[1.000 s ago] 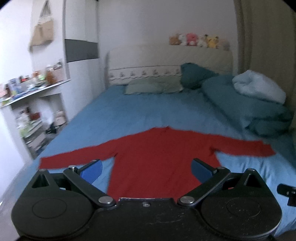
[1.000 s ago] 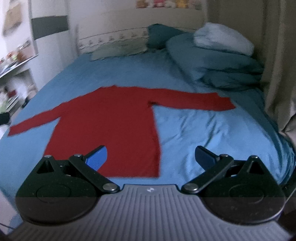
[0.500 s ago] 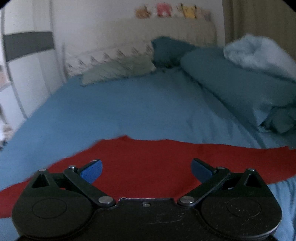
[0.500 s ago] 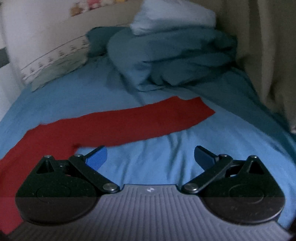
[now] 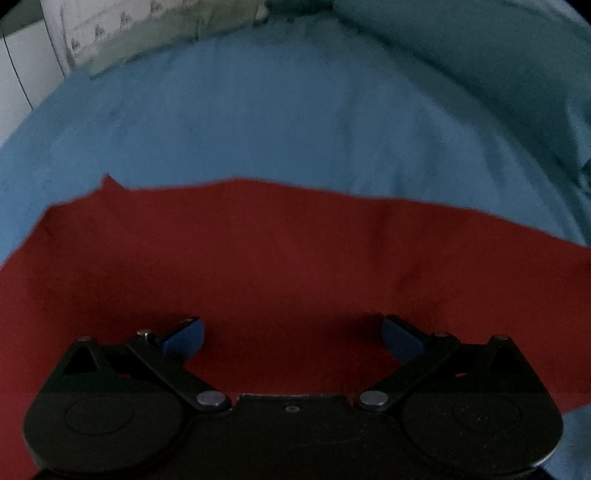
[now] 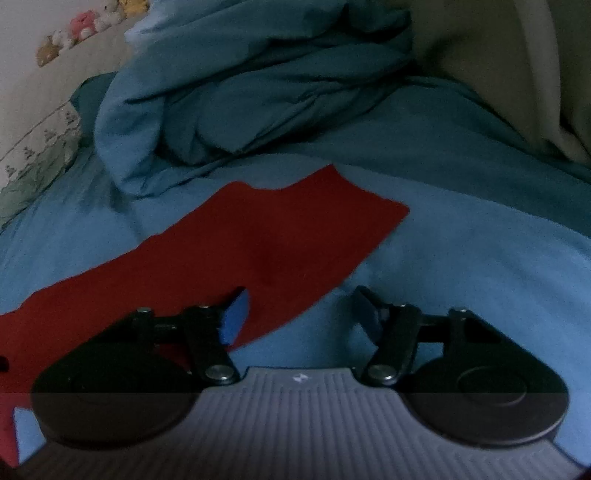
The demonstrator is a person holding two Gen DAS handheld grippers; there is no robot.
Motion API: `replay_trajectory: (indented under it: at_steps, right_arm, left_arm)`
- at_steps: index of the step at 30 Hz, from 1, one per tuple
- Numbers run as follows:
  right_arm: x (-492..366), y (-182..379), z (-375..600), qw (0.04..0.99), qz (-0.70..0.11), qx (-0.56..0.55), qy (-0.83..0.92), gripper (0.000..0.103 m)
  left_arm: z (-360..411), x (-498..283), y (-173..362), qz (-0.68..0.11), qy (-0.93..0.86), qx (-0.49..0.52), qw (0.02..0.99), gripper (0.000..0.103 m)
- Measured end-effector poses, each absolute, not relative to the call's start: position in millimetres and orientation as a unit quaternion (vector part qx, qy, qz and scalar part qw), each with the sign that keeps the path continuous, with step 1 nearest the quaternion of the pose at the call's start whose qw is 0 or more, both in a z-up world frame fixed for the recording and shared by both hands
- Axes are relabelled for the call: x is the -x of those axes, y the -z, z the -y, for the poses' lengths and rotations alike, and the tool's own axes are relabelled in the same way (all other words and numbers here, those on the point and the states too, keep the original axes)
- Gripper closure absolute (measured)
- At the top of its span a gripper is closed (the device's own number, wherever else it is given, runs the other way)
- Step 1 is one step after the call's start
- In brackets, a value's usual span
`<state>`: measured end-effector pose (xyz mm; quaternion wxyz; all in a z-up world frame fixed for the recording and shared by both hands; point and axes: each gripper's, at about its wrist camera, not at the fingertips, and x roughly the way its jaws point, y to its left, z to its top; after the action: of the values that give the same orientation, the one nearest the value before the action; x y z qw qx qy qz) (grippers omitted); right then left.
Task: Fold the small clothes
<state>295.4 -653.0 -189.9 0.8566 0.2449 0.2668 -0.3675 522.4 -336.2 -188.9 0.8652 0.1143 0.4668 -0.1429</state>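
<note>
A red long-sleeved top [image 5: 277, 258] lies flat on the blue bed sheet [image 5: 258, 122]. My left gripper [image 5: 291, 338] is open, low over the top's upper body near the shoulder line, holding nothing. In the right wrist view the top's right sleeve [image 6: 280, 240] runs up to its cuff end. My right gripper [image 6: 299, 310] is partly open and straddles the sleeve's lower edge, its left pad [image 6: 232, 321] over the red cloth and its right pad over the sheet. It holds nothing.
A bunched teal duvet [image 6: 251, 88] lies just beyond the sleeve cuff. A curtain [image 6: 517, 66] hangs at the right. Pillows and the headboard [image 5: 147, 40] are at the far end, with plush toys [image 6: 85, 29] on top.
Both grippers have moved forward and down close to the cloth. The right gripper's jaws have narrowed around the sleeve edge. The left gripper stays wide open.
</note>
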Motion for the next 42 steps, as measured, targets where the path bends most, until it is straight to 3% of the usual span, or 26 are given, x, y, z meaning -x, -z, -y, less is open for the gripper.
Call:
replay_trajectory:
  at_steps: [8,10,12,20,27,34,37,42]
  right_arm:
    - [-326.7,185.0,671.1,0.839,-0.302,-0.229,0.391,0.045]
    - [-332.3,181.4,674.7,0.833,-0.313,-0.232,0.393,0.068]
    - [-337.8,175.1,676.0,0.832,-0.326,-0.229,0.386,0.079]
    - [-374.5,82.0,613.1,0.893,-0.280,-0.182,0.301,0.080]
    - [-458.3,22.5,452.0,0.959,-0.231,-0.121,0.111,0.080]
    - [-515.4,110.0,263.5,0.945,-0.322,-0.029,-0.056,0.080]
    - [-518.4,149.2,218.8,0.928,-0.366,0.021,-0.062,0.080]
    - [-506.0,166.5,197.0,0.926,-0.360,0.088,-0.065,0.075]
  left_arm:
    - [338.9,-539.4,191.6,-0.509,0.135,-0.118,0.842,0.000]
    - [336.9,-541.8,190.2,-0.520,0.137,-0.117,0.835,0.000]
    - [332.6,-543.9,186.9,-0.528,0.143,-0.114,0.829,0.000]
    - [257.6,-542.1,130.4,-0.477,0.135,-0.112,0.861,0.000]
    - [133.7,-534.2,92.8,-0.443,0.089,-0.082,0.888,0.000]
    - [24.3,-497.5,100.8,-0.412,0.005,-0.080,0.907,0.000]
    - [-7.8,-486.3,108.0,-0.423,0.010,-0.043,0.905,0.000]
    - [-16.7,-495.8,113.5,-0.442,0.031,-0.002,0.896,0.000]
